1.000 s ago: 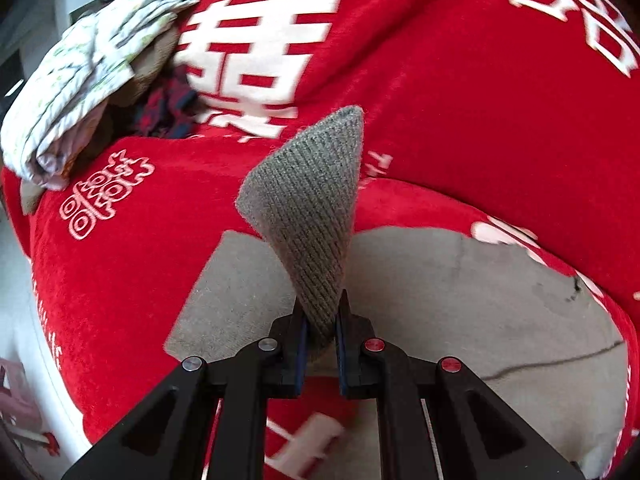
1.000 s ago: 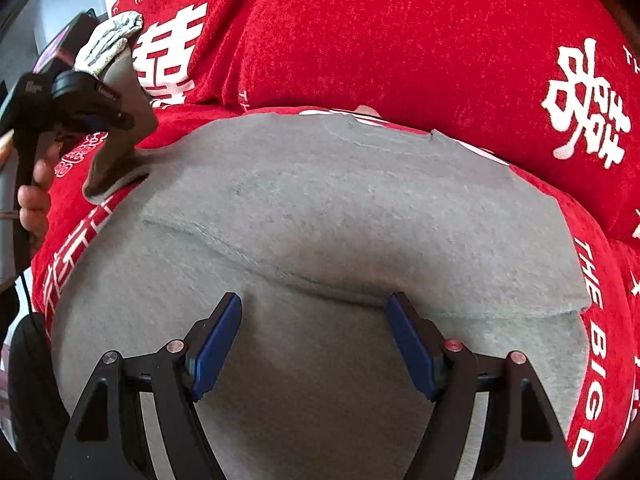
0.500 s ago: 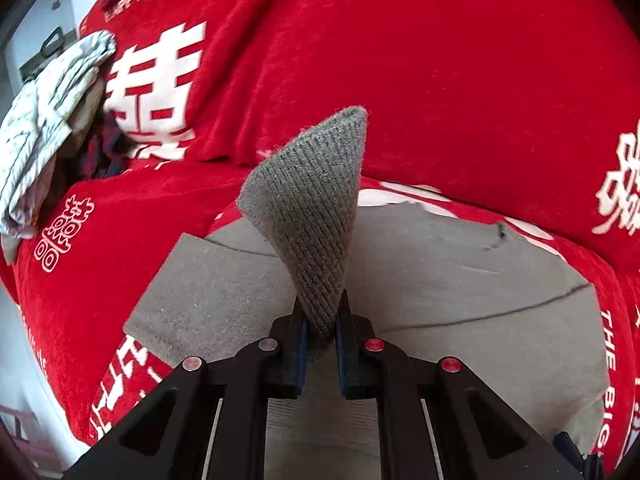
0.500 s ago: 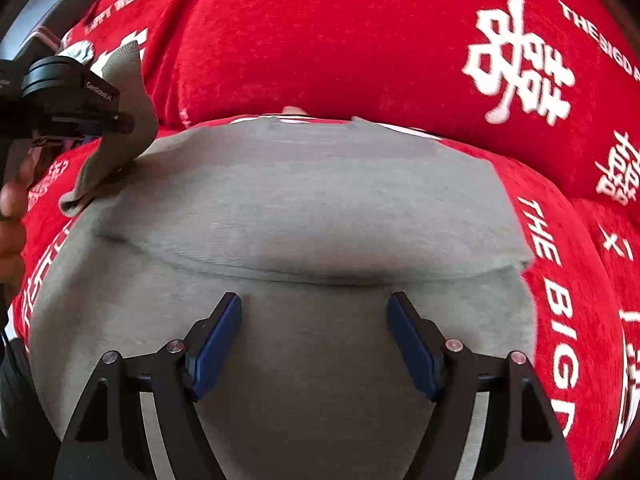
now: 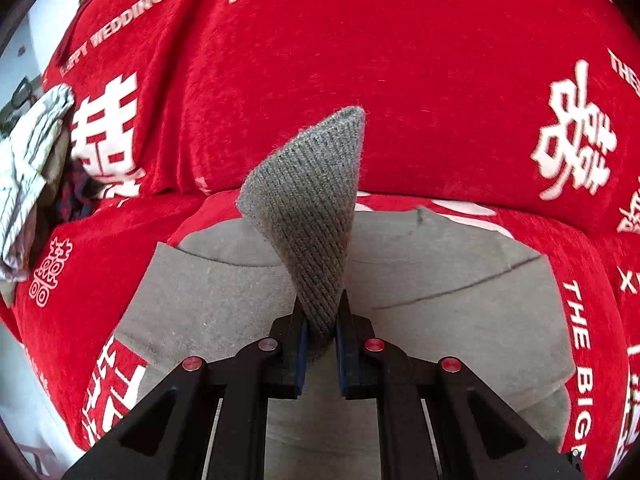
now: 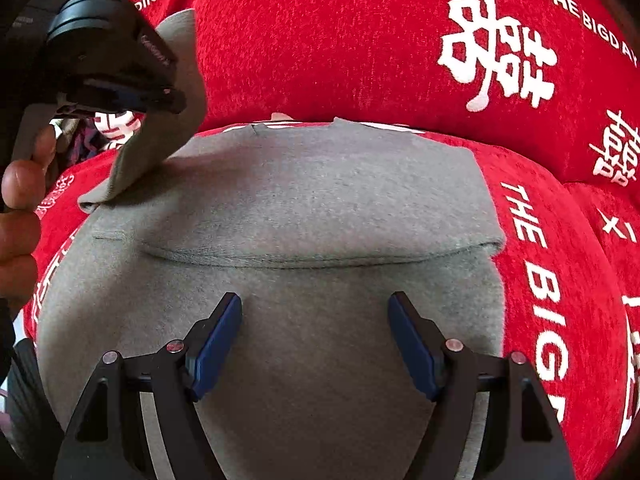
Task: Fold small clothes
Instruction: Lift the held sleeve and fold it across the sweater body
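A grey garment (image 6: pixel 320 200) lies flat on a red sofa cover (image 6: pixel 320 60), with one layer folded over across its middle. My left gripper (image 5: pixel 320 340) is shut on the garment's ribbed cuff (image 5: pixel 308 208) and holds it up above the cloth. In the right wrist view the left gripper's body shows at the upper left with the grey sleeve (image 6: pixel 168 136) hanging from it. My right gripper (image 6: pixel 316 340) is open and empty, just above the near part of the garment.
A pile of other clothes (image 5: pixel 32 160), white patterned and dark plaid, lies at the sofa's left end. The red backrest (image 5: pixel 360 60) with white characters rises behind the garment. The sofa's front edge drops to a pale floor (image 5: pixel 24 392) at left.
My left gripper has carried the cuff to the right, over the garment's body. The right gripper has shifted right a little and stays open.
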`<act>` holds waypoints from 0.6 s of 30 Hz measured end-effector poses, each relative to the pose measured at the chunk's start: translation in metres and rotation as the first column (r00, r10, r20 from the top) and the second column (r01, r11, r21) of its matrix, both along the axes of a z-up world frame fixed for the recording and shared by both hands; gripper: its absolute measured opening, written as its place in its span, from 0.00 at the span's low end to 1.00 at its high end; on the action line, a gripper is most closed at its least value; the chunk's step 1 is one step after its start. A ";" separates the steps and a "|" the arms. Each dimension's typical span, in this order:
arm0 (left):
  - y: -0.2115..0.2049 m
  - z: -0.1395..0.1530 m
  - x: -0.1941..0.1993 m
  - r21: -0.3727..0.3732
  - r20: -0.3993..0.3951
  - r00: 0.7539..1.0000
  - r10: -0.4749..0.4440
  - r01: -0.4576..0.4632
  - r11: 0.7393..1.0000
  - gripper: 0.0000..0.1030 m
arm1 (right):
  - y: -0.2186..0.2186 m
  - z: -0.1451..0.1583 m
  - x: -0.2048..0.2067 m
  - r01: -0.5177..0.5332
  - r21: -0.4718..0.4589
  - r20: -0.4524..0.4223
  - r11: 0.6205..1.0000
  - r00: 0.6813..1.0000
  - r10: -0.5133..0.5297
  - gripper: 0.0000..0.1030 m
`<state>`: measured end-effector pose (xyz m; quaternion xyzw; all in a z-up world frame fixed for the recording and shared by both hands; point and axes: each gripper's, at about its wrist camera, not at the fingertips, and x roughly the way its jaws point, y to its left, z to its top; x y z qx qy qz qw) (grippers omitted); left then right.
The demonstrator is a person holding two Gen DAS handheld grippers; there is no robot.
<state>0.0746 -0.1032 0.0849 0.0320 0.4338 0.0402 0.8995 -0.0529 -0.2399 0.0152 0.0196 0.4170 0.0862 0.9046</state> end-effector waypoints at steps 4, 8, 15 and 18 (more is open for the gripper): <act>-0.025 0.002 -0.004 0.017 0.001 0.999 -0.040 0.040 0.999 0.13 | -0.006 -0.001 -0.005 0.003 0.024 0.010 1.000 1.000 -0.003 0.76; -0.049 0.001 -0.007 0.028 -0.006 0.996 -0.088 0.088 0.996 0.13 | -0.010 -0.001 -0.008 0.004 0.042 0.016 0.999 1.000 -0.005 0.76; -0.086 -0.007 -0.011 0.054 -0.033 0.981 -0.189 0.190 0.980 0.13 | -0.012 -0.002 -0.017 -0.007 0.050 0.033 0.999 0.999 0.005 0.76; -0.098 -0.013 -0.011 0.059 -0.050 0.971 -0.232 0.235 0.970 0.13 | -0.013 -0.003 -0.017 -0.008 0.063 0.037 0.998 0.999 0.005 0.76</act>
